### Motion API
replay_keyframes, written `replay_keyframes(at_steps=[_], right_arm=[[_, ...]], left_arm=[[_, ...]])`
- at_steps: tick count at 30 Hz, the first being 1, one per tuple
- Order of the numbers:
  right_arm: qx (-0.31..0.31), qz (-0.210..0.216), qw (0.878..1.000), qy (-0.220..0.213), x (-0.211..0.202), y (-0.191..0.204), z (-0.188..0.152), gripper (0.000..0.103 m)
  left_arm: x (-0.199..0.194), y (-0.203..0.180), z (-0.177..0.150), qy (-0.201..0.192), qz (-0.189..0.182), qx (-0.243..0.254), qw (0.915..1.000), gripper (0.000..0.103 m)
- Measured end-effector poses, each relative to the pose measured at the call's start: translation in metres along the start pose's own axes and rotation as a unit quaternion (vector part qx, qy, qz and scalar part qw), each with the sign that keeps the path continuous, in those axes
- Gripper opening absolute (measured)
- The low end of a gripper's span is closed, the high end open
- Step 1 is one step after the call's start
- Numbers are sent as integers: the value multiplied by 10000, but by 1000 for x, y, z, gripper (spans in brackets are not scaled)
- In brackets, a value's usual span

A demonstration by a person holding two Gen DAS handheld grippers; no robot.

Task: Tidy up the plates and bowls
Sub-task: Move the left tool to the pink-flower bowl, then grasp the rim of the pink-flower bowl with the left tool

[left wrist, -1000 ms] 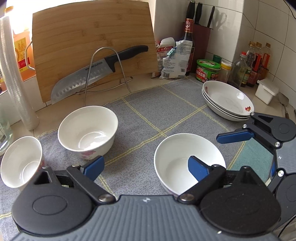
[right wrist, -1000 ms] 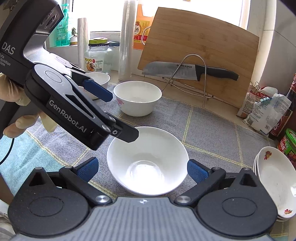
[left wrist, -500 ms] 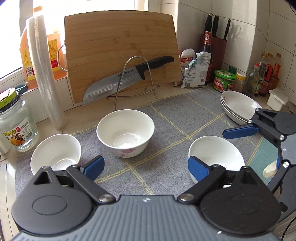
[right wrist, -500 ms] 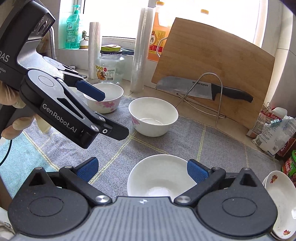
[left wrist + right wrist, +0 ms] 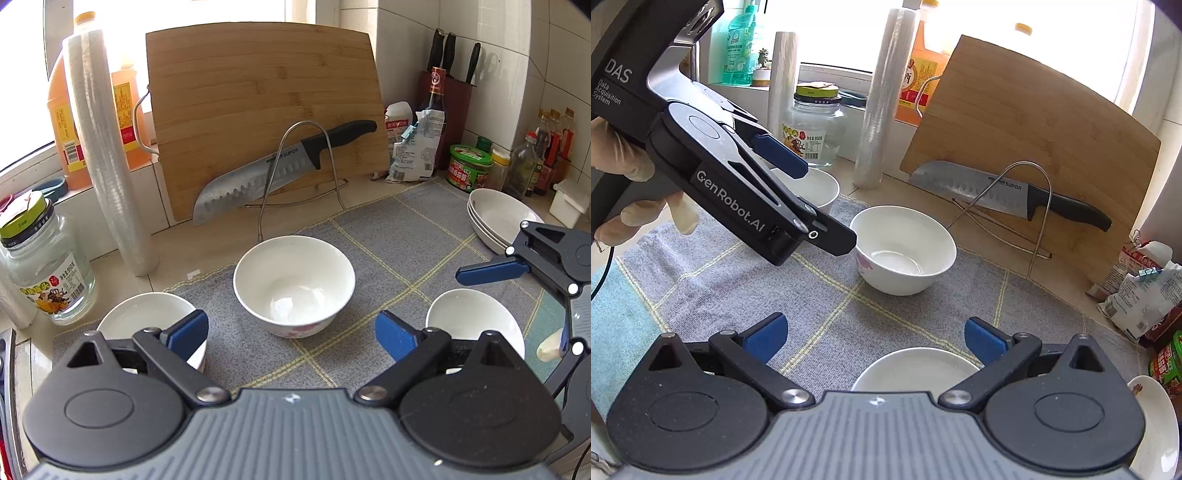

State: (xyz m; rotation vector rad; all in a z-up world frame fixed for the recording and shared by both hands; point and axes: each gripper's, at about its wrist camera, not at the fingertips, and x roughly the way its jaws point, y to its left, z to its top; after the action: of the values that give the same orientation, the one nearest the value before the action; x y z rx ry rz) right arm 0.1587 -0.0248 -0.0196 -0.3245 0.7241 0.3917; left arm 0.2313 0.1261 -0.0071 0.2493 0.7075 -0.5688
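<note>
Jaws on both the left gripper (image 5: pixel 291 334) and the right gripper (image 5: pixel 875 336) stand wide and hold nothing. The plates (image 5: pixel 495 218) already sit stacked near the desk's far right corner, so that part looks done. Three bowls remain apart on the grey mat (image 5: pixel 388 236): the middle bowl (image 5: pixel 294 290), the left bowl (image 5: pixel 144 317) near the left edge, and the near bowl (image 5: pixel 469 317). Nesting them is likely what is left.

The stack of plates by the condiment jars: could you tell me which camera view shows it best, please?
The left wrist view: the stack of plates shows nearly whole, its layered rims distinct. The right wrist view catches only part, cut by the frame edge and the gripper body.
</note>
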Motion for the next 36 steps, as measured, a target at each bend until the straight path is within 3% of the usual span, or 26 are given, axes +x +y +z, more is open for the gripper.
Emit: replay_keyframes(at_steps=[23, 36], right_arm=[[501, 145, 9980, 363, 75, -31, 30, 103], [511, 259, 9963, 644, 107, -35, 35, 103]], left_arm=[[89, 33, 42, 531, -169, -51, 9984, 96], [116, 34, 45, 850, -429, 55, 9954, 88]])
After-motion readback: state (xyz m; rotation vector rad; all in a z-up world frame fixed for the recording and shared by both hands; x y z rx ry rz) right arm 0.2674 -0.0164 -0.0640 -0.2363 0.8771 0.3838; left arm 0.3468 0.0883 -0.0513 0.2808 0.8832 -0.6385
